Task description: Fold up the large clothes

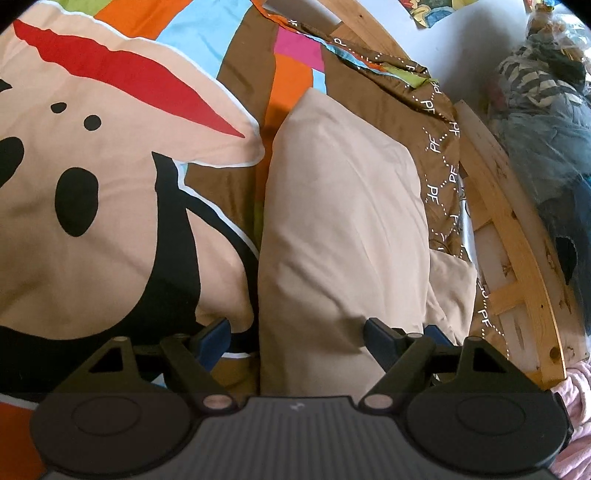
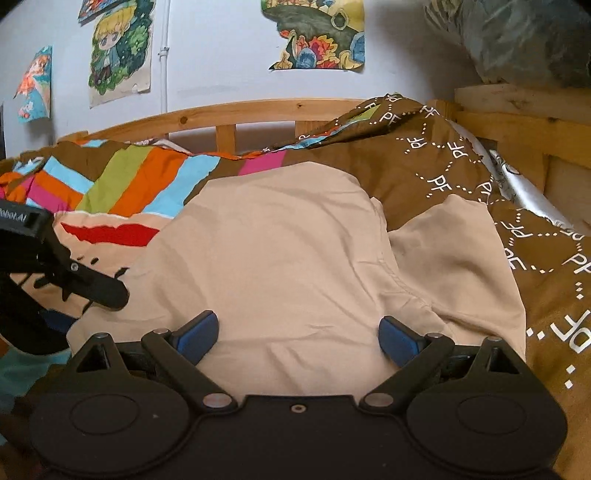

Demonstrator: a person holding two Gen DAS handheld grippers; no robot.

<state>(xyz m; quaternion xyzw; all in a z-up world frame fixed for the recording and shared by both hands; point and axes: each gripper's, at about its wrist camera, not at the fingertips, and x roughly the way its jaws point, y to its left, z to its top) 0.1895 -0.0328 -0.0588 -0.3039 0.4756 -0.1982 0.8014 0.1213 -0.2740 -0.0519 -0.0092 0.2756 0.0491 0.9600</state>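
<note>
Bed setting. A quilt (image 2: 122, 184) with bright stripes, a brown panel printed "PF" and a large cartoon face covers the bed. A wooden frame (image 2: 258, 110) runs across the top of the right wrist view; in the left wrist view it curves down the right side. Three posters (image 2: 314, 33) hang on the white wall behind, upper part of the right wrist frame. A heap of bagged clothes (image 1: 543, 110) sits beyond the frame, upper right of the left wrist view. A pink cloth (image 1: 576, 424) shows at lower right there.

The garment (image 2: 273, 258), beige and plain, lies on the quilt, centre of both views, partly folded, with a second lobe (image 2: 461, 266) spread to the right over the brown panel. Nothing lies on top of it.

Right gripper (image 2: 297, 338): jaws wide apart, nothing between them, both blue pads (image 2: 199, 334) over the garment's near part. Contact with the fabric cannot be judged.

Left gripper (image 1: 295, 339): jaws also wide apart, holding nothing. Its left pad (image 1: 214, 338) is over the quilt's cartoon face, its right pad over the garment, so the garment's left edge runs between them. In the right wrist view this gripper appears at the left edge, its dark finger (image 2: 96, 284) just by the garment's left border.
</note>
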